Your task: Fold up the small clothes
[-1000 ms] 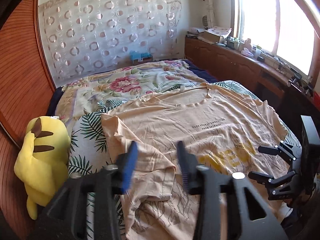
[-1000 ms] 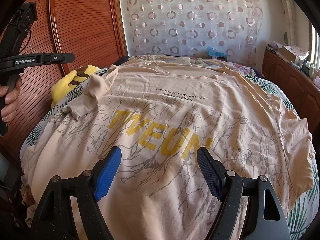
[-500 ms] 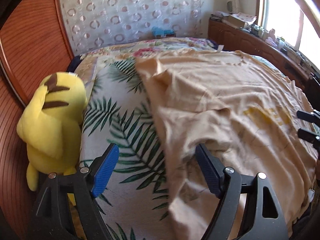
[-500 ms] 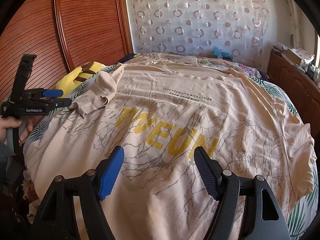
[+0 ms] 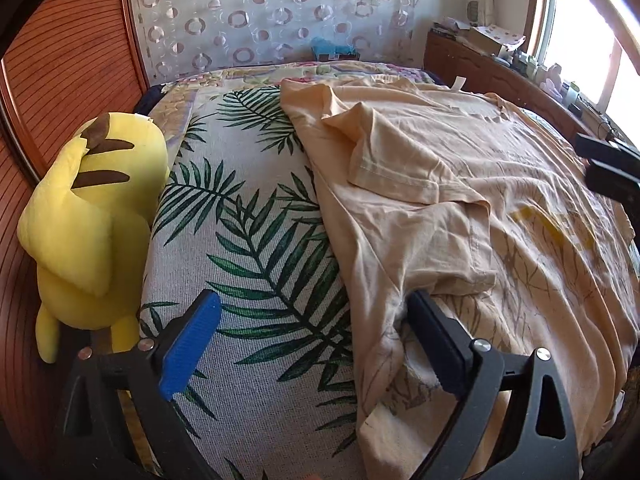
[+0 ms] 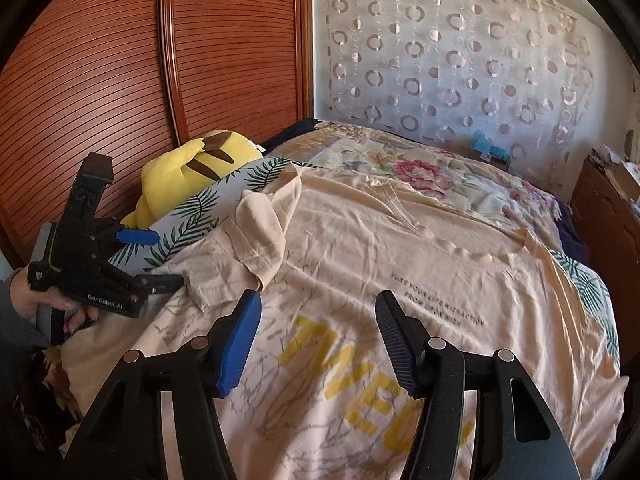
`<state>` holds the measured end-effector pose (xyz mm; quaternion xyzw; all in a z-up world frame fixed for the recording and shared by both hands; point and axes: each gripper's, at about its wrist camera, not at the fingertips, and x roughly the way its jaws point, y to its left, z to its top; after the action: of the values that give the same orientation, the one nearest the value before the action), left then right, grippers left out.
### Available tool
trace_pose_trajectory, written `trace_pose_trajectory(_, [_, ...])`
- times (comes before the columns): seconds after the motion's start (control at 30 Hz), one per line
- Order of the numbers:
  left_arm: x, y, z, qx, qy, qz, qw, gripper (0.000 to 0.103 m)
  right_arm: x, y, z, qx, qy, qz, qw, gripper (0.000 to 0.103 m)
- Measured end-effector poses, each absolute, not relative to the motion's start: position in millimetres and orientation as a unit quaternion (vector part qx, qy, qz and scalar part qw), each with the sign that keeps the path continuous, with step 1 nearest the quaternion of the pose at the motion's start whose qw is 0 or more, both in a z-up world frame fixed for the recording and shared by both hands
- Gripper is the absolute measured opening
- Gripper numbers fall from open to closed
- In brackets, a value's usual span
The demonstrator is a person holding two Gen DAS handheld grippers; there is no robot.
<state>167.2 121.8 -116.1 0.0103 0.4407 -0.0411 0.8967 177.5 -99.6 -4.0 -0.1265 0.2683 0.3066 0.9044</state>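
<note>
left gripper [image 5: 312,344]: jaws wide apart, nothing held; right pad resting at or under the shirt's [image 5: 460,184] side edge, contact likely but not certain; left pad over bare leaf-print cover [image 5: 248,216]. right gripper [image 6: 318,340]: jaws wide apart, empty, poised over the shirt's chest print, above the yellow lettering; touching cloth or not, cannot tell. shirt: peach tee, spread face up across the bed, collar toward the far curtain [image 6: 452,60], left sleeve [image 5: 404,168] already turned in over the body and lying rumpled. step in hand, by judgement: start of the lengthwise fold on the left side, sleeve tucked, side edge not yet gripped. next move, by judgement: left jaws to close on the side seam near the hem, a second grip higher up near the shoulder, then both carried inward so the side panel lands flat over the print; thin limp cloth, apt to bunch or slip from a shallow pinch. periphery: yellow plush [image 5: 88,216] at the bed's left edge against the wood doors [image 6: 120,80], well apart from the shirt; floral quilt [image 6: 408,172] beyond the collar.
</note>
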Motion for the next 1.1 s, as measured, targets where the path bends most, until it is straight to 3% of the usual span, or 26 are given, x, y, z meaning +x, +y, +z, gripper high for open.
trace_pose_trajectory(0.2, [168, 123, -116, 0.009, 0.441, -0.042, 0.897, 0.095, 224, -55, -14, -0.141, 0.284, 0.339, 0.885, 0.048])
trace_pose_trajectory(0.67, [168, 122, -116, 0.009, 0.440, -0.041, 0.897, 0.095, 301, 30, -28, -0.194, 0.318, 0.391, 0.842, 0.047])
trace_pose_trajectory(1.03, [168, 122, -115, 0.008, 0.440, -0.042, 0.897, 0.095, 338, 38, -35, -0.175, 0.343, 0.439, 0.812, 0.009])
trace_pose_trajectory(1.1, [168, 120, -117, 0.010, 0.445, -0.045, 0.894, 0.103, 339, 34, -33, -0.173, 0.336, 0.438, 0.816, 0.005])
